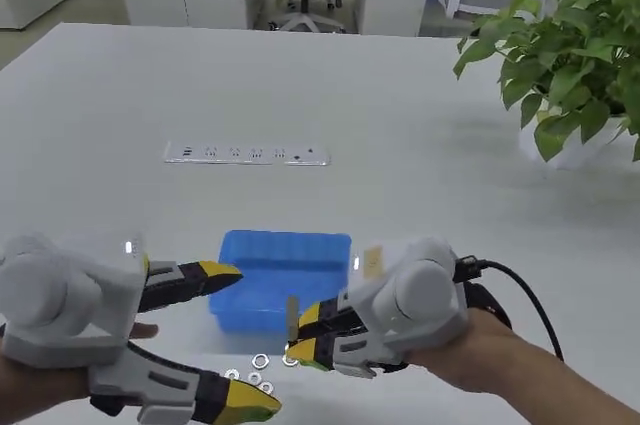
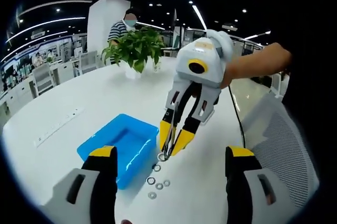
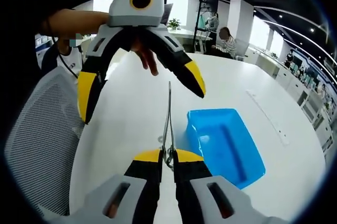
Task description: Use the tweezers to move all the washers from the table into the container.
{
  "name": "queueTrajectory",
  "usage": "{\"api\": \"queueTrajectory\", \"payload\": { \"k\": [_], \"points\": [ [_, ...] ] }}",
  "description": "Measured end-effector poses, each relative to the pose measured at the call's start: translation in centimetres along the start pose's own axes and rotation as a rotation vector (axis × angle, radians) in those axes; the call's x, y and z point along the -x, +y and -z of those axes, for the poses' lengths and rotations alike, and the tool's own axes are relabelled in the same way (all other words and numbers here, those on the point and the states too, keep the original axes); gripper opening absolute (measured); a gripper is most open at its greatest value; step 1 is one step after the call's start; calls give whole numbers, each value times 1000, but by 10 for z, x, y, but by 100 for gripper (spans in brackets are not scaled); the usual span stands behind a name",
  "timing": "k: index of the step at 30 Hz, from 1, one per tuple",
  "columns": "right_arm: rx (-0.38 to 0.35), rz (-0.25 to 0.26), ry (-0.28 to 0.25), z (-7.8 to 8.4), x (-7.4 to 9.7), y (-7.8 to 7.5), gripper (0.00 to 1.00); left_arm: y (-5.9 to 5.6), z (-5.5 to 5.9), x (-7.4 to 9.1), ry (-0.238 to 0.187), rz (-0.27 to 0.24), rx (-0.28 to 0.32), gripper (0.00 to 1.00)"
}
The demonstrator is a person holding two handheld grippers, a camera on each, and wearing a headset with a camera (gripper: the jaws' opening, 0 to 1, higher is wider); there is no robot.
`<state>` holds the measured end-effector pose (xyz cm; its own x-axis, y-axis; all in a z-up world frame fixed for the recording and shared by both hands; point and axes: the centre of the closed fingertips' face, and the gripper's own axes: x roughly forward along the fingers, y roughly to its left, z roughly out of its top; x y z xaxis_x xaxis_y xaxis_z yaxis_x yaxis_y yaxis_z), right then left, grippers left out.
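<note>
Several small metal washers (image 1: 253, 379) (image 2: 159, 186) lie on the white table just in front of a blue container (image 1: 285, 275) (image 2: 121, 145) (image 3: 226, 145). My right gripper (image 1: 305, 335) (image 2: 174, 137) (image 3: 168, 156) is shut on a pair of thin metal tweezers (image 3: 169, 118) (image 2: 167, 142). The tweezers' tips touch down at one washer (image 2: 162, 156) beside the container's near corner; I cannot tell whether it is pinched. My left gripper (image 1: 240, 338) (image 2: 171, 153) (image 3: 141, 100) stands wide open with nothing in it, its jaws to either side of the washers.
A white power strip (image 1: 246, 154) lies farther back on the table. A potted green plant (image 1: 575, 65) (image 2: 134, 50) stands at the far right. Office chairs and cabinets stand beyond the table (image 1: 400, 195), and a mesh chair (image 3: 47, 145) is close to me.
</note>
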<state>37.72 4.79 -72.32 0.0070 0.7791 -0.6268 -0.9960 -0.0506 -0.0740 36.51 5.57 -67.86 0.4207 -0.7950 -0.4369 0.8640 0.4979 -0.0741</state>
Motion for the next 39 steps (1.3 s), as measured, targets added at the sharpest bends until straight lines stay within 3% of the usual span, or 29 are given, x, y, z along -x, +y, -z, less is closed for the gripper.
{"api": "queueTrajectory", "payload": {
  "k": [6,19,30,39],
  "points": [
    [14,10,-9,-10,7,-10,9,2,0,3,-9,-33,7,99],
    [28,41,-39,-24,15,-44,9,3,5,13,8,-61,15,99],
    [60,52,-49,-19,8,-68,9,0,7,19,22,-75,20,99],
    [66,50,-64,-10,-1,-86,9,5,11,22,34,-77,19,99]
  ]
}}
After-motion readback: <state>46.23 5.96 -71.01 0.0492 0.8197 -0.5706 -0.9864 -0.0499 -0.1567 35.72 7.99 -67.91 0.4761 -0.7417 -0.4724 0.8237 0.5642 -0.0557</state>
